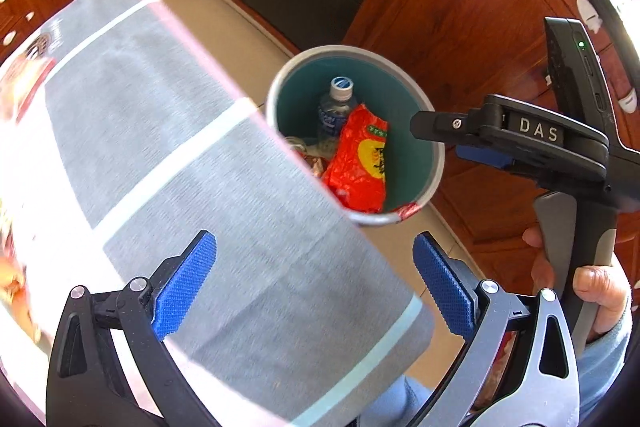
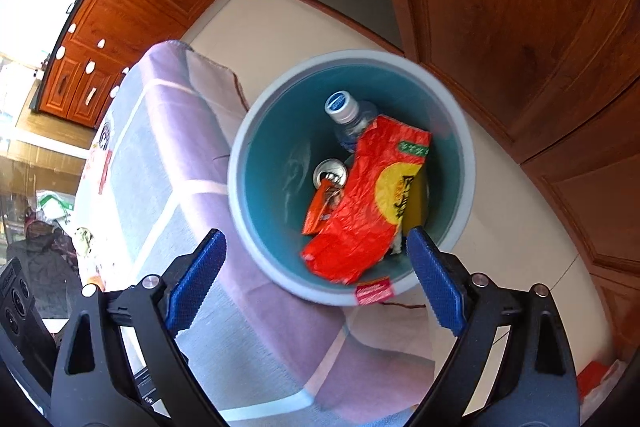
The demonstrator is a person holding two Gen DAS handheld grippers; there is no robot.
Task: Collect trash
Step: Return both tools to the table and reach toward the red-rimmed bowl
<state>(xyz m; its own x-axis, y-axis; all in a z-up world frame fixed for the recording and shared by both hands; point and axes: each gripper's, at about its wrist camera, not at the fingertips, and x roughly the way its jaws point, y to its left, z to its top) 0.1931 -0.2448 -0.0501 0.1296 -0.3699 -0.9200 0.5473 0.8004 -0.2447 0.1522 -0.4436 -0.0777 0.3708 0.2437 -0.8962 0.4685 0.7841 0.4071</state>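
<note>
The wooden cabinets (image 2: 520,7) stand around a pale floor (image 2: 280,27). A surface covered with a grey striped cloth (image 1: 200,167) reaches close to the round bin (image 2: 240,211), which stands on the floor just beside it. Inside the bin lie a red snack wrapper (image 2: 360,211), a plastic bottle (image 2: 344,111), a drink can (image 2: 330,173) and a small brown wrapper (image 2: 320,207). The left hand-held gripper (image 1: 316,283) hangs above the cloth with jaws wide apart and holds nothing. The right hand-held gripper (image 2: 316,283) is over the near rim of the bin, jaws also wide apart and empty.
</note>
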